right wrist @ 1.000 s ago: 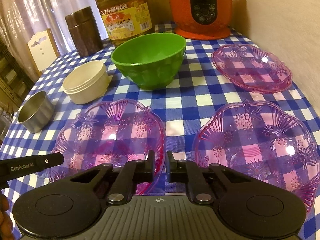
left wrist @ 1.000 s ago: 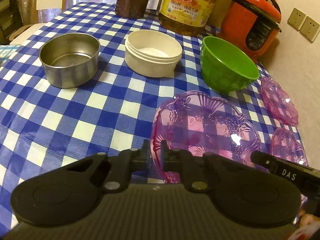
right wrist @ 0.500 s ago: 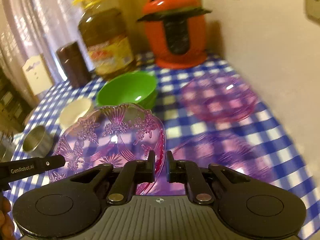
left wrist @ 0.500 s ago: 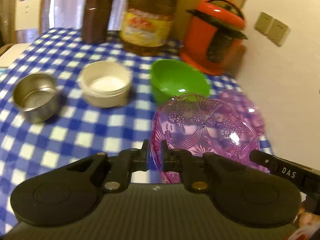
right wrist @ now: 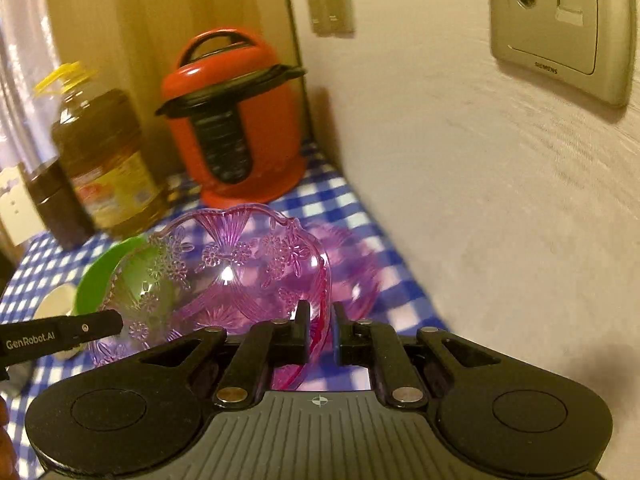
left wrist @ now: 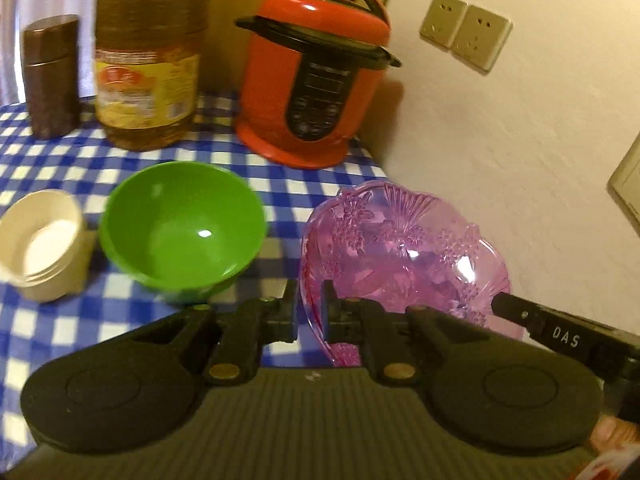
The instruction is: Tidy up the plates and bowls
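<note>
both grippers clamped on one pink plate, lifted off table

l wrist: left gripper point(left wrist: 310, 312) jaws pinched on left rim of pink plate point(left wrist: 404, 248), plate tilted, in the air near the wall point(left wrist: 520, 152) at table's right edge; free checked cloth point(left wrist: 60, 320) to the left. count: 1 green bowl point(left wrist: 182, 228), 1 cream bowl point(left wrist: 42, 246). behind: red cooker point(left wrist: 316, 80), oil jug point(left wrist: 146, 68), brown canister point(left wrist: 50, 76). r wrist: right gripper point(right wrist: 320, 332) clamped on plate's right rim point(right wrist: 224, 272); 2nd pink plate point(right wrist: 352, 268) flat on cloth below, blurred. wall close on right, cooker point(right wrist: 236, 124) ahead, green bowl point(right wrist: 104, 276) seen thru plate.
</note>
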Available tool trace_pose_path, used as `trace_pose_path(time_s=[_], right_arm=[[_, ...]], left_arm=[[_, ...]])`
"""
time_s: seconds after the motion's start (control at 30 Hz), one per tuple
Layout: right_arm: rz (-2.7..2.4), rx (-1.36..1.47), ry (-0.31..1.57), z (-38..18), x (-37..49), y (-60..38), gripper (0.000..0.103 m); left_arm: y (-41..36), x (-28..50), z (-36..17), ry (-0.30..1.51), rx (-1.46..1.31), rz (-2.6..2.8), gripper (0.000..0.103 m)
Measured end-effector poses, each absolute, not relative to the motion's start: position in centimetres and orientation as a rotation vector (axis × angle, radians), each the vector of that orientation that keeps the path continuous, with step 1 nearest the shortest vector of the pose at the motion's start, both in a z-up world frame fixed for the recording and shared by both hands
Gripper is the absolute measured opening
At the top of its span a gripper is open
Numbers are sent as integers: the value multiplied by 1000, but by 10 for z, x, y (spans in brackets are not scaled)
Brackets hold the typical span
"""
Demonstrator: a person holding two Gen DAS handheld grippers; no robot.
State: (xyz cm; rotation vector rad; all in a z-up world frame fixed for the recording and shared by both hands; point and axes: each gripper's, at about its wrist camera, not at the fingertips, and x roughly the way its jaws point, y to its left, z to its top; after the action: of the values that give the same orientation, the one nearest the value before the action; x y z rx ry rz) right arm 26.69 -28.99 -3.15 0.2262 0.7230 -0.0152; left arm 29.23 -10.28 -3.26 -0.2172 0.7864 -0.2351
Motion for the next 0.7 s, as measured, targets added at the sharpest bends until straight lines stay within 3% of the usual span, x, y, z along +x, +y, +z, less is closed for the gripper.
trace_pose_path(time_s=[0.7], right_arm=[[-48, 219, 754, -97, 349, -331, 10]], left_arm=[[-160, 371, -88, 804, -31, -245, 11]])
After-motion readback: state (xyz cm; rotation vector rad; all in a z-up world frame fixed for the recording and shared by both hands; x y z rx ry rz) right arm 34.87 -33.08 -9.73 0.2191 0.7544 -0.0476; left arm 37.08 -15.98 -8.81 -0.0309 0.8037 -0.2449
